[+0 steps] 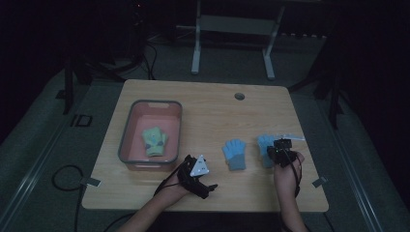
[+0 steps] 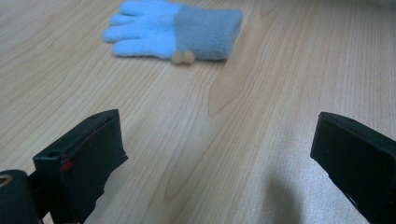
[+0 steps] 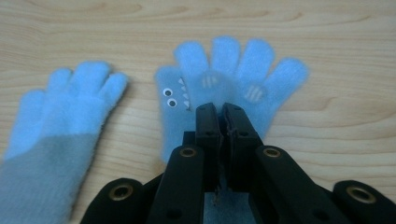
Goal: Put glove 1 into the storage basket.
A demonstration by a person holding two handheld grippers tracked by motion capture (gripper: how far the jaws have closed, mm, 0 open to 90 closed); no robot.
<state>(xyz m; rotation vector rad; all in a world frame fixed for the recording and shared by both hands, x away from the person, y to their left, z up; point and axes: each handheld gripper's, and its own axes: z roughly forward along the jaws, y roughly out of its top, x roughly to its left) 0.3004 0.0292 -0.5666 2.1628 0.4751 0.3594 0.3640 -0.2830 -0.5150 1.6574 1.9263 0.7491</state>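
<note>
Closed black jaws of the right hand-held gripper pinch the blue monster-face glove, lying flat on the bench. Just beside it lies a blue-and-grey glove. Left hand-held gripper rests nearby, jaws wide apart, holding nothing.

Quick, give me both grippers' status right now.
Left gripper: open, nothing between its jaws, bare table below.
Right gripper: shut on the blue glove with eyes.
</note>
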